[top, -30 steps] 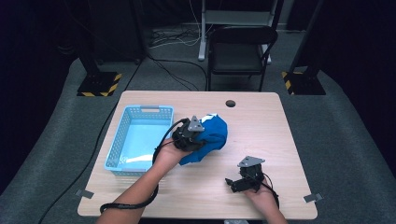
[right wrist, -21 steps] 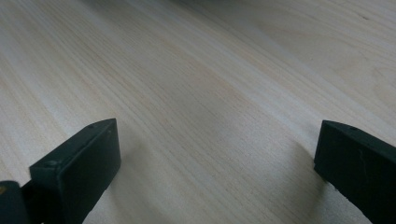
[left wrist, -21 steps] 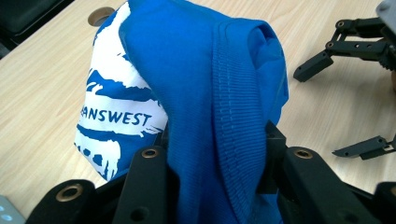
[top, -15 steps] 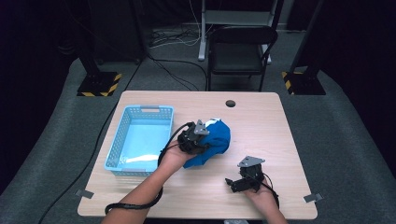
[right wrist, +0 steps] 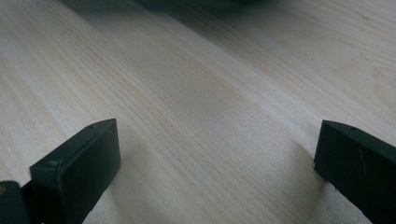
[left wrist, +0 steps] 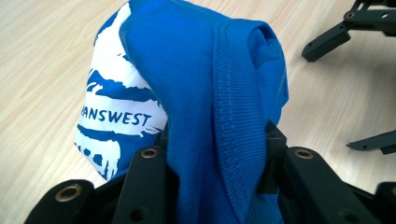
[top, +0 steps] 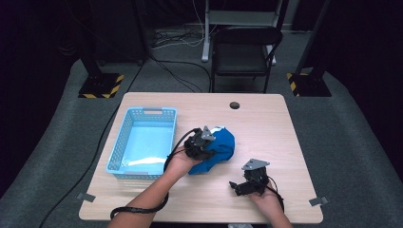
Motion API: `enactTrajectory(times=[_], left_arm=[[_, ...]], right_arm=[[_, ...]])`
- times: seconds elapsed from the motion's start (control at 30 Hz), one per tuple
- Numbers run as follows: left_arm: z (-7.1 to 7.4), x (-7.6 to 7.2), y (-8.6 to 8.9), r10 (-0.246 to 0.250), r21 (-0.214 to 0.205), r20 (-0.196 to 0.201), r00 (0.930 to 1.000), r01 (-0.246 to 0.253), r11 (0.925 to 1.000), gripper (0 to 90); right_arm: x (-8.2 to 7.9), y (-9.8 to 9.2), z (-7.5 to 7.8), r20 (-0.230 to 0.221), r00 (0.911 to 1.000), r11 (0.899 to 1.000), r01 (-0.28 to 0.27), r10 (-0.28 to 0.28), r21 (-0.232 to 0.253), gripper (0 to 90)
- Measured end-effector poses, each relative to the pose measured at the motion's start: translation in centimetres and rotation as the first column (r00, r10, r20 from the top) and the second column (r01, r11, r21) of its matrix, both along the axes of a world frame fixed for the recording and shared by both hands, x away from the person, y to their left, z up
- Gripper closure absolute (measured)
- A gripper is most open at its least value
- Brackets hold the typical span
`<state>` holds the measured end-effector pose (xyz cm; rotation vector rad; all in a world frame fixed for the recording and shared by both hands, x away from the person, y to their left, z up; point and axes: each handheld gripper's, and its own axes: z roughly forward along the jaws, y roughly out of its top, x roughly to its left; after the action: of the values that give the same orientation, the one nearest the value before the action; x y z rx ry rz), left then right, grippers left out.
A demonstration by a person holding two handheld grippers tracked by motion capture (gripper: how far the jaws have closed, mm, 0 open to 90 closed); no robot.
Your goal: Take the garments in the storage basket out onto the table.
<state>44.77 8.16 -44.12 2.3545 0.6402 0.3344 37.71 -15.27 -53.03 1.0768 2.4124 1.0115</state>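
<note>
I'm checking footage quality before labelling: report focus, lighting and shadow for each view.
High view: wooden table evenly lit, surroundings dark, the whole picture slightly soft. Left gripper view: blue printed cloth sharp, its white lettering legible, no glare. Right gripper view: dimmer, the open right tongs blurred at close range, casting soft shadows on the wood grain, dark shade along the top edge.

Brightly lit table amid dark surroundings, soft overhead light, faint shadows, slightly blurry close-ups

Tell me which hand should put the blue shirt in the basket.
Left, probably. The left gripper is already shut on the blue shirt and sits beside the basket. The right gripper rests open and empty on the table, farther away.
</note>
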Motion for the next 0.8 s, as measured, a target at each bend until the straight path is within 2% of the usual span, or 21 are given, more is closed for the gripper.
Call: enactTrajectory(times=[0.33, 0.57, 0.8], left_arm=[[-1.7, 0.1, -0.6, 0.000, 0.056, -0.024, 0.9997, 0.001, 0.9984, 63.7], [-2.6, 0.2, -0.8, -0.006, 0.065, -0.057, 0.9983, 0.010, 0.9978, 60.1], [-2.9, 0.4, -0.7, 0.000, 0.069, -0.080, 0.9968, 0.006, 0.9976, 51.9]], right_arm=[[0.0, 0.0, 0.0, 0.000, 1.0000, 1.000, 0.000, 0.000, 0.000, 0.0], [0.0, 0.0, 0.0, 0.000, 1.0000, 1.000, 0.000, 0.000, 0.000, 0.0], [0.0, 0.0, 0.0, 0.000, 1.0000, 1.000, 0.000, 0.000, -0.001, 0.0]])
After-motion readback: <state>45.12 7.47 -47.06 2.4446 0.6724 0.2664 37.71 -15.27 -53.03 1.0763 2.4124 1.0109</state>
